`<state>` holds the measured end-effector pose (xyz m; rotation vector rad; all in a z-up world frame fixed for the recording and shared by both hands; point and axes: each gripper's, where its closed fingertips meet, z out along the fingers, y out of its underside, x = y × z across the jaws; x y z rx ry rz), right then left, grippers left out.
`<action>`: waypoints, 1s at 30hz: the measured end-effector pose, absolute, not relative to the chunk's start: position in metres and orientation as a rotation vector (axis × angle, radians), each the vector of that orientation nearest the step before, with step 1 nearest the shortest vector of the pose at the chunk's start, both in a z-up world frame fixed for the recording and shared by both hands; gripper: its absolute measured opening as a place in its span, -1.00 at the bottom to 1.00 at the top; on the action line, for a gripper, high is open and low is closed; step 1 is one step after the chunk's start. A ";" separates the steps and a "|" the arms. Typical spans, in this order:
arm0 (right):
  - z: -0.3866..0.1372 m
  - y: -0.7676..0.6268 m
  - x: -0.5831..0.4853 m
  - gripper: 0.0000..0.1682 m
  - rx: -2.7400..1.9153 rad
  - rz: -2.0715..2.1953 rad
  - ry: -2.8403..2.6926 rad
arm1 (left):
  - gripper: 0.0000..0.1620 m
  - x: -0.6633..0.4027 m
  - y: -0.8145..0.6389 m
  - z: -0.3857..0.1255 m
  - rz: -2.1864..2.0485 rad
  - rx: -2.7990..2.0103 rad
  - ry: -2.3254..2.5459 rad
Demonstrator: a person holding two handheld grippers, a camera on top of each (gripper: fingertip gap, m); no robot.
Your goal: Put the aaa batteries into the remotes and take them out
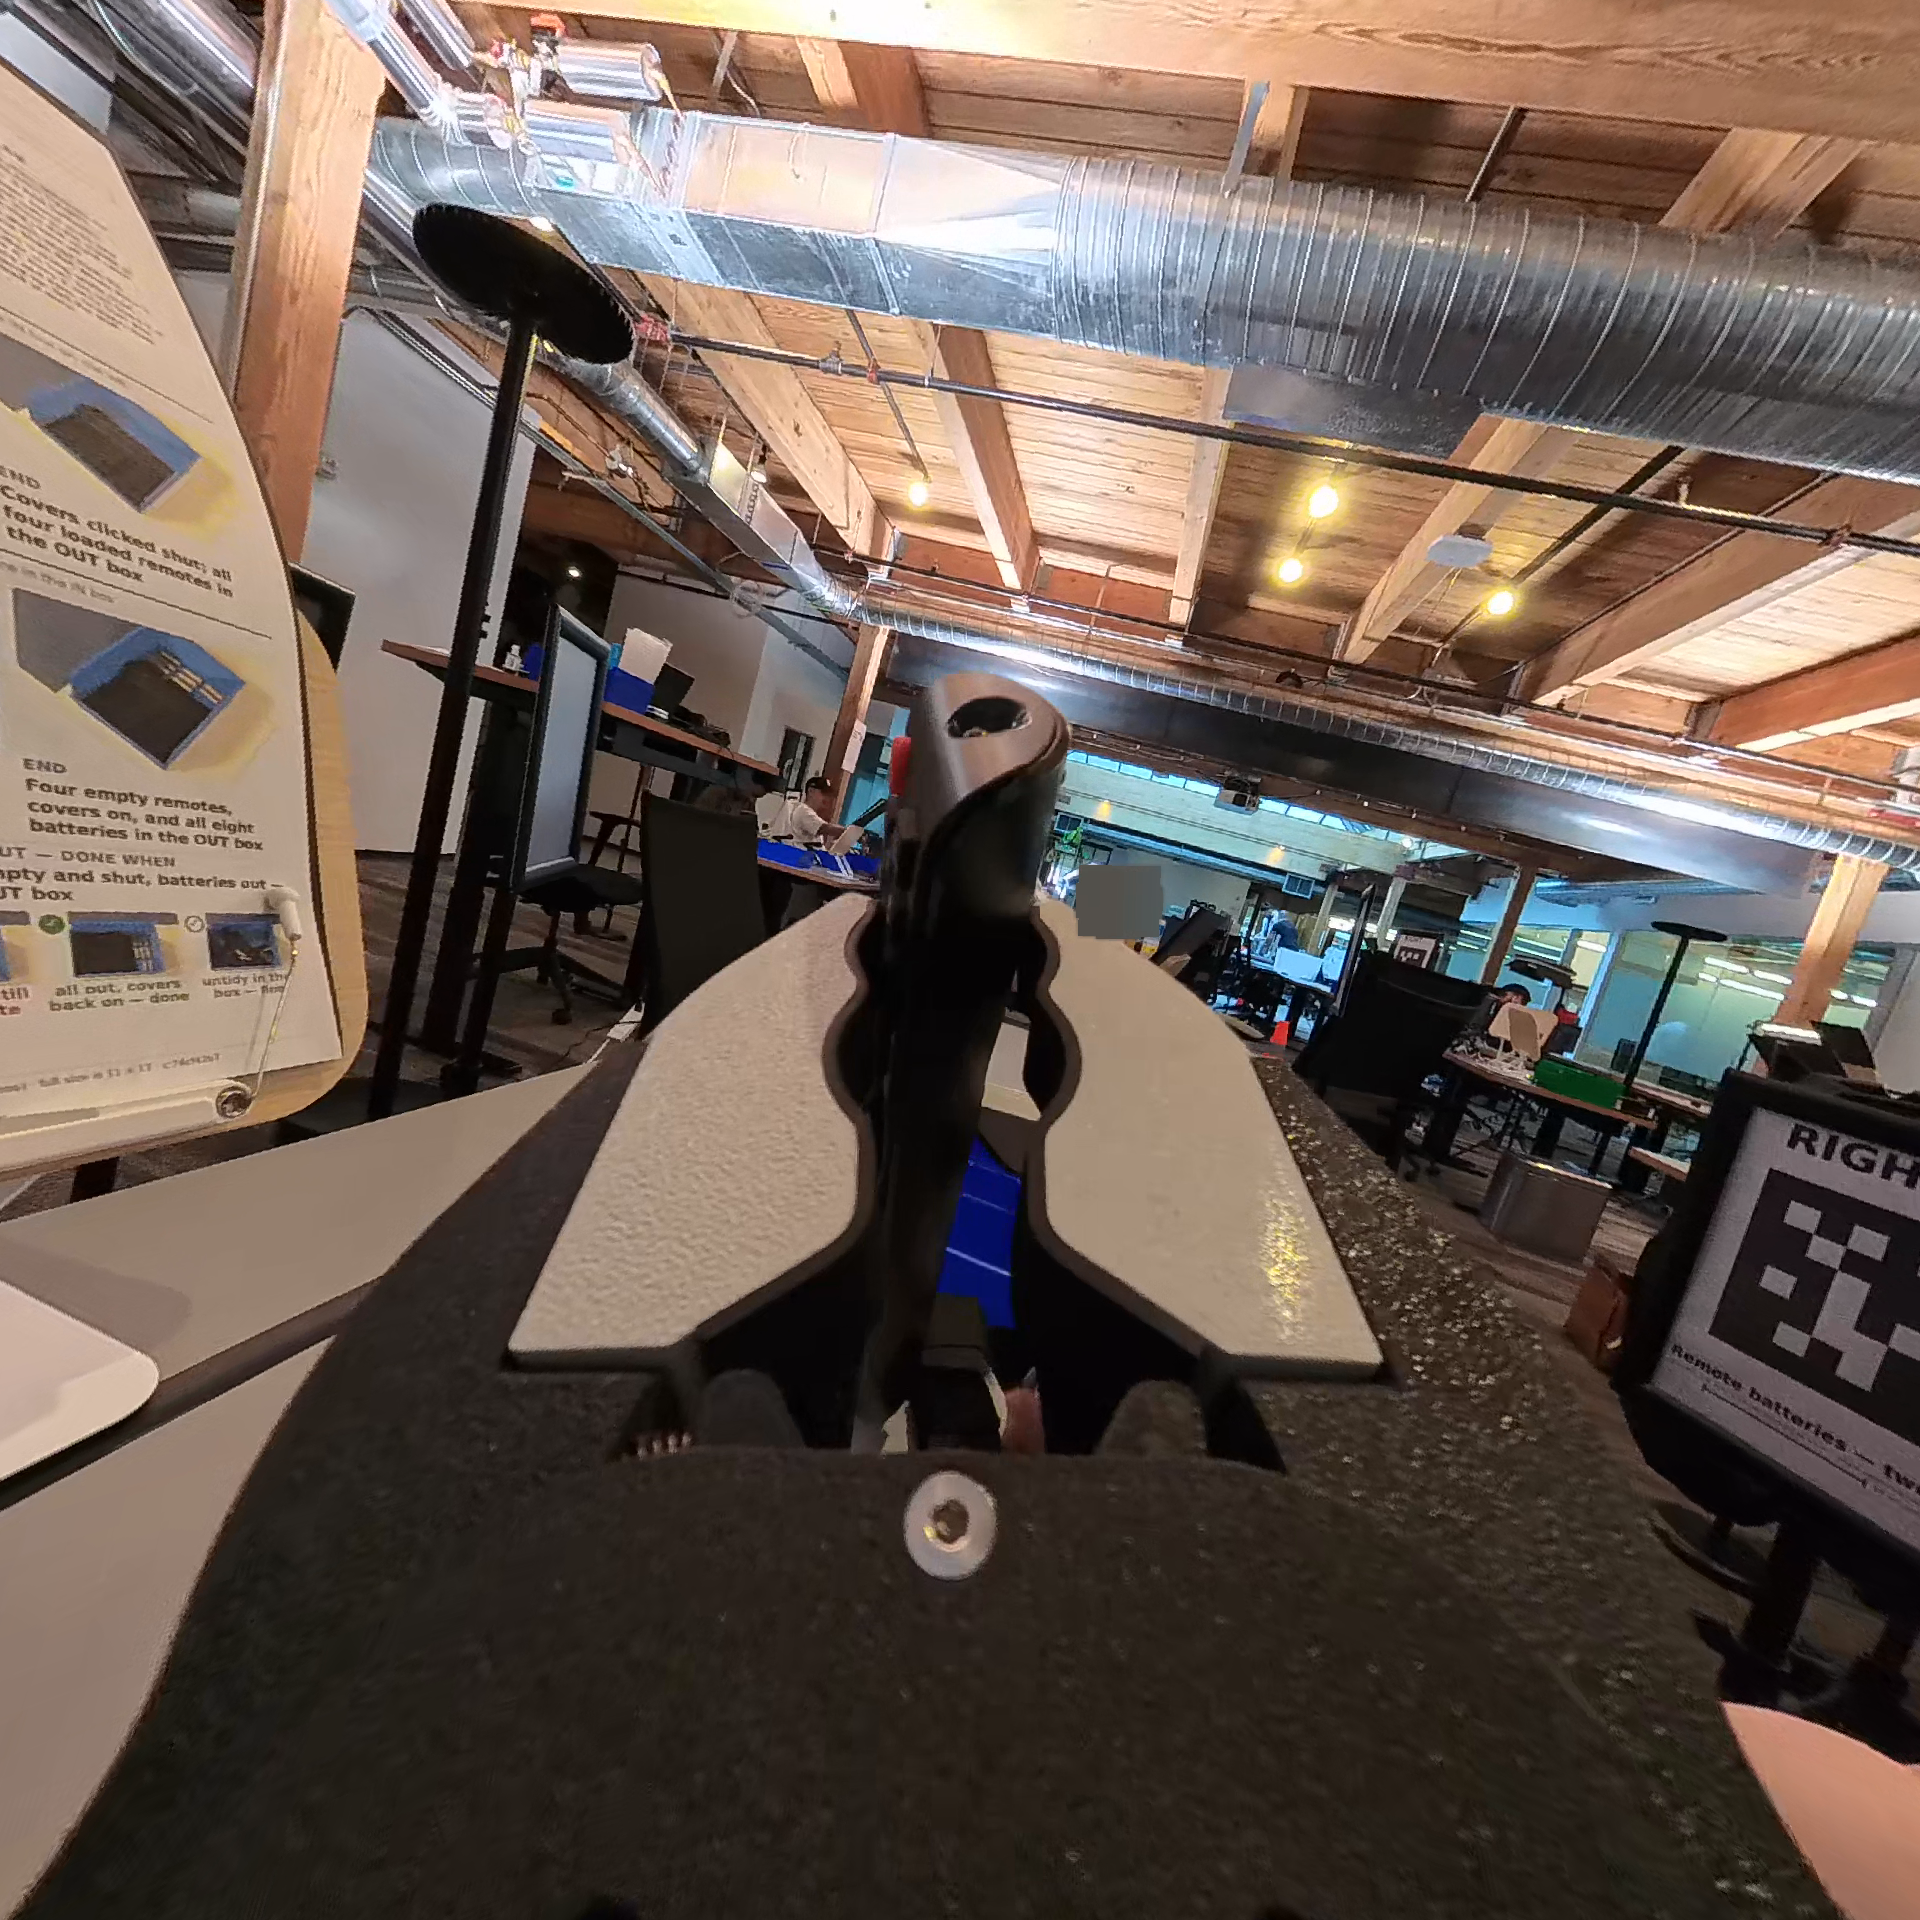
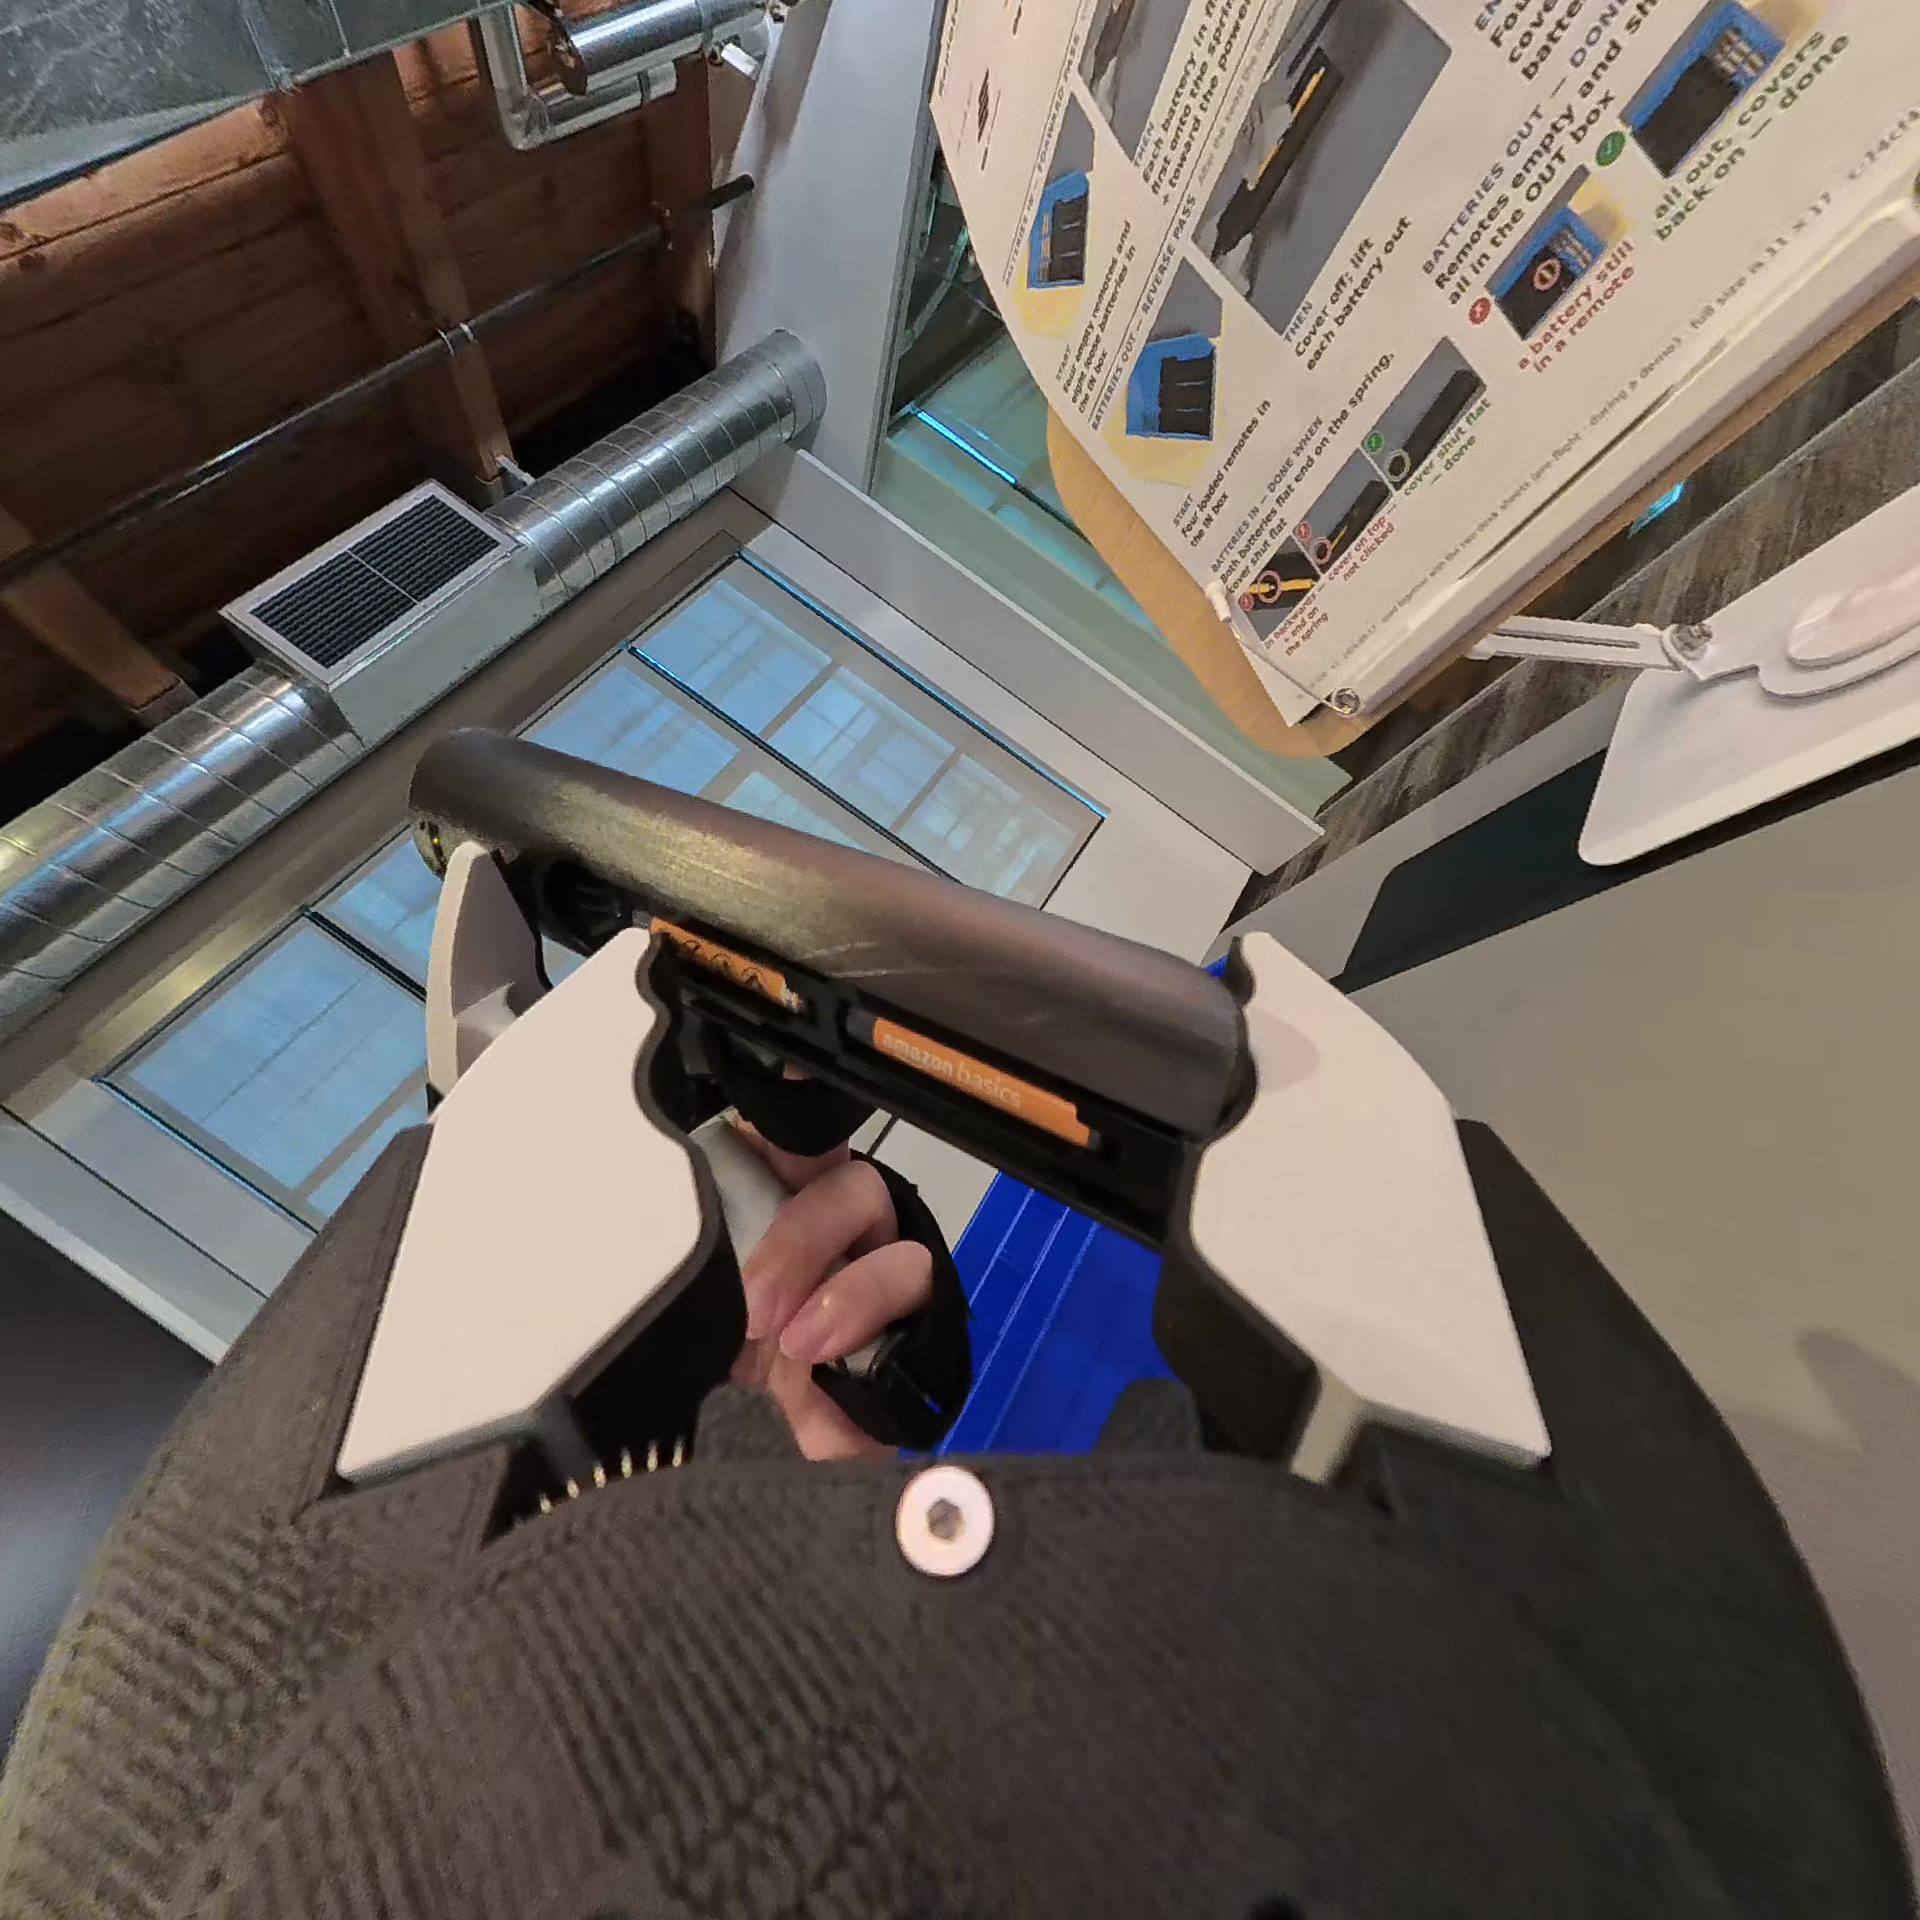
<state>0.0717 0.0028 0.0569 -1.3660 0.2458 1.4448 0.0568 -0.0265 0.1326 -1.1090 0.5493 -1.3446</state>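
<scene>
At frame centre, both grippers clench one black remote [image 2: 831, 925]: left gripper [image 1: 951, 1049] edgewise, right gripper [image 2: 935, 1049] across the open bay. Orange AAA batteries [image 2: 977, 1081] remain seated; a steady grip should aid extraction.

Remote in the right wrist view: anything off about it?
The remote is held up off the table with its battery bay uncovered; two orange batteries show inside. No cover is in view. Nothing looks damaged or spilled.

light: bright, from ceiling bulbs [image 1: 1322, 501] and windows [image 2: 665, 831] | glare: seen on left gripper's pads [image 1: 1226, 1174] | edges: strongly bent | blur: slight on near housing
</scene>
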 end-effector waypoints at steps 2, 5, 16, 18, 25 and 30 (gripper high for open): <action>0.058 0.002 0.072 0.15 -1.373 1.419 0.236 | -0.69 0.055 -0.026 0.133 -1.357 -1.110 0.540; 0.063 0.000 0.077 0.09 -1.362 1.346 0.208 | -0.69 0.053 -0.028 0.137 -1.416 -1.093 0.514; 0.079 -0.010 0.075 -0.24 -1.317 1.393 0.080 | -0.70 0.039 -0.028 0.147 -1.493 -1.032 0.452; 0.082 -0.012 0.072 -0.27 -1.305 1.424 0.051 | -0.69 0.037 -0.029 0.149 -1.513 -1.021 0.438; 0.096 -0.023 0.058 -0.20 -1.240 1.603 -0.037 | -0.70 0.021 -0.019 0.152 -1.541 -0.984 0.346; 0.084 -0.008 0.053 0.21 -1.343 1.522 0.060 | -0.70 0.027 -0.024 0.150 -1.486 -0.931 0.360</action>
